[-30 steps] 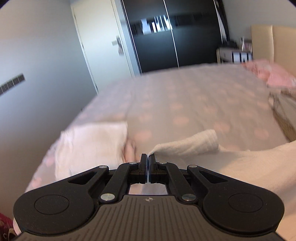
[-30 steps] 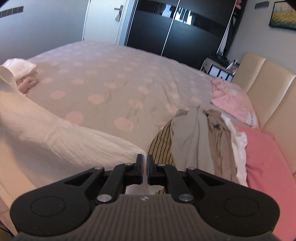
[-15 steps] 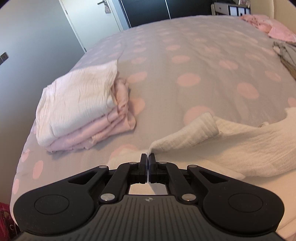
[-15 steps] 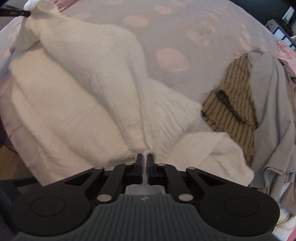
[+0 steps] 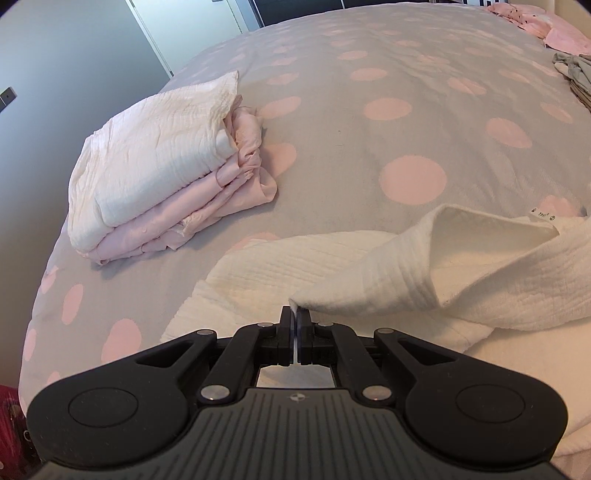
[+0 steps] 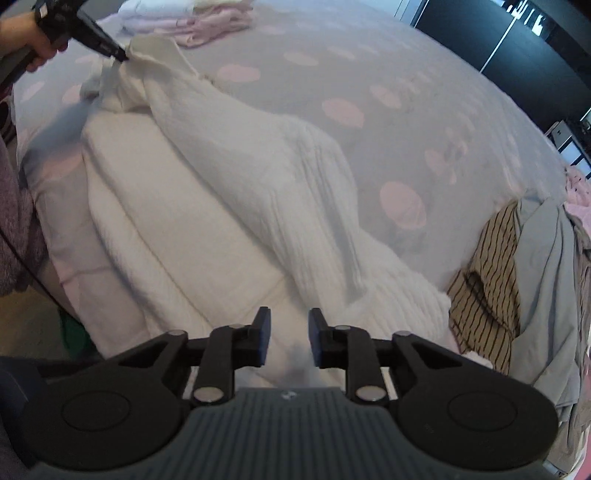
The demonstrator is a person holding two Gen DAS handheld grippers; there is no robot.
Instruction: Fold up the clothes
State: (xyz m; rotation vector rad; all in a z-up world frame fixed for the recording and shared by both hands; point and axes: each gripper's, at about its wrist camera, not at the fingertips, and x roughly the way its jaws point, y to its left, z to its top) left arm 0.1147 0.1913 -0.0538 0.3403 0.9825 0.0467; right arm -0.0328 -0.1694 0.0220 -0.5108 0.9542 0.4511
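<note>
A white crinkled garment (image 5: pixel 461 273) lies along the near edge of the bed, folded over on itself lengthwise. My left gripper (image 5: pixel 295 315) is shut on one corner of it, low over the bed. In the right wrist view the same white garment (image 6: pixel 258 184) stretches from that pinched corner at the top left, where the left gripper (image 6: pixel 123 57) shows in a person's hand, down toward my right gripper (image 6: pixel 290 325). The right gripper's jaws are opening, with a gap between the fingers; the cloth lies below them, no pad pressing on it.
A stack of folded clothes (image 5: pixel 162 162), white on pink, sits at the bed's left side. The grey bedspread with pink dots (image 5: pixel 406 110) stretches beyond. A heap of unfolded clothes (image 6: pixel 517 280), striped and grey, lies at the right. Pink items (image 5: pixel 546 22) lie far right.
Both grippers came down toward the bed with the white garment. The right gripper, shut on the cloth before, now has its fingers apart and the cloth lies flat. The left stays shut.
</note>
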